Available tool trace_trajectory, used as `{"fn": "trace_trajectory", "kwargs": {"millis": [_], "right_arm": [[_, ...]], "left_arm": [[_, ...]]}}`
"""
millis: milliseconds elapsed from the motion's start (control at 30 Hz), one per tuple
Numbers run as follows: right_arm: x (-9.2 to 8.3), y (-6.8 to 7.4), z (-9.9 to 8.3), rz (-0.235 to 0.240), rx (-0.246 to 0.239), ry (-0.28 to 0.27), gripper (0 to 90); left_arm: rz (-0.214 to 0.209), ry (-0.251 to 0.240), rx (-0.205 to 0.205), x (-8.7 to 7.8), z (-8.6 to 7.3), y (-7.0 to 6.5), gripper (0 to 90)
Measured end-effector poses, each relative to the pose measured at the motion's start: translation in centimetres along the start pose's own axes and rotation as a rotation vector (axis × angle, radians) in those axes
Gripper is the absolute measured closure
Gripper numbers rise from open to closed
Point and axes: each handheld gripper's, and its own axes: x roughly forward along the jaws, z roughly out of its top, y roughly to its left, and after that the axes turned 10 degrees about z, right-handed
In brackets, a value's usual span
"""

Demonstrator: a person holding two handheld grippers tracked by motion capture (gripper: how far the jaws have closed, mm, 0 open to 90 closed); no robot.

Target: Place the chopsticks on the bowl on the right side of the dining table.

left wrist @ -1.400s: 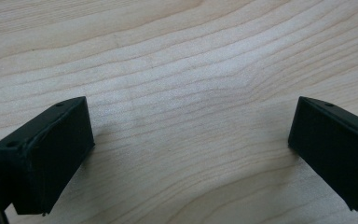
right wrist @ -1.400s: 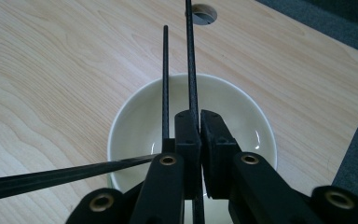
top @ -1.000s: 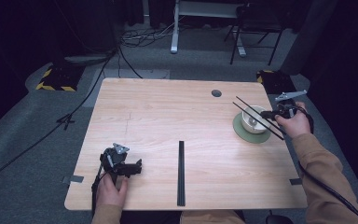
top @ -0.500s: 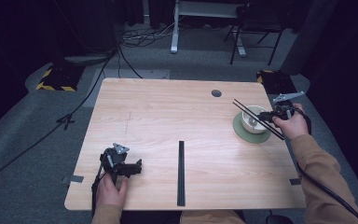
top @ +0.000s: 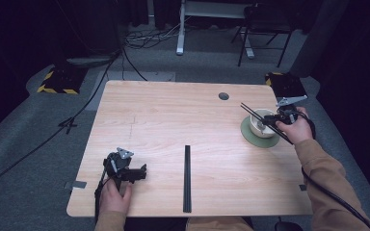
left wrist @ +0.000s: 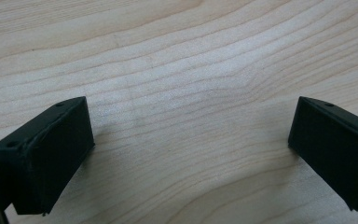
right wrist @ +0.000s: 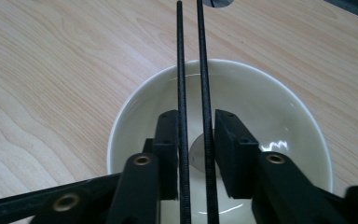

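Right gripper view: right claw (right wrist: 195, 140) above the white bowl (right wrist: 270, 107), its jaws just closing, two black chopsticks (right wrist: 204, 70) between them, pads touching each stick. Bowl sits on a green plate (top: 250, 137) at the surface's (top: 173, 115) right edge. Left claw (left wrist: 186, 154) gapes open, empty.

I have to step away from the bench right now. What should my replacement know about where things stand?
Right gripper: jaws just closing, a pair of chopsticks between them, laid across the white bowl.
Bowl sits on a green plate, table's right edge.
Left gripper: open, empty, resting on the table.
Second black pair lies front centre.
Whether the right grip is firm: unclear.
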Motion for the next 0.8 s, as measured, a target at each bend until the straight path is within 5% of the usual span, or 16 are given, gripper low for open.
{"fn": "trace_trajectory", "kwargs": {"millis": [167,267,533,800], "right_arm": [[0.1,0.5,0.0,0.019,-0.030,0.014,79.5],[-0.1,0.7,-0.1,0.024,-0.022,0.004,73.2],[-2.3,1.8,-0.9,-0.016,-0.020,-0.068,64.5],[-4.9,2.7,-4.0,-0.079,-0.004,-0.094,52.5]], "left_arm": [[0.000,0.000,0.000,0.0,0.0,0.0,0.2],[0.000,0.000,0.000,0.0,0.0,0.0,0.2],[0.000,0.000,0.000,0.0,0.0,0.0,0.2],[0.005,-0.003,0.001,0.1,0.1,0.0,0.1]]}}
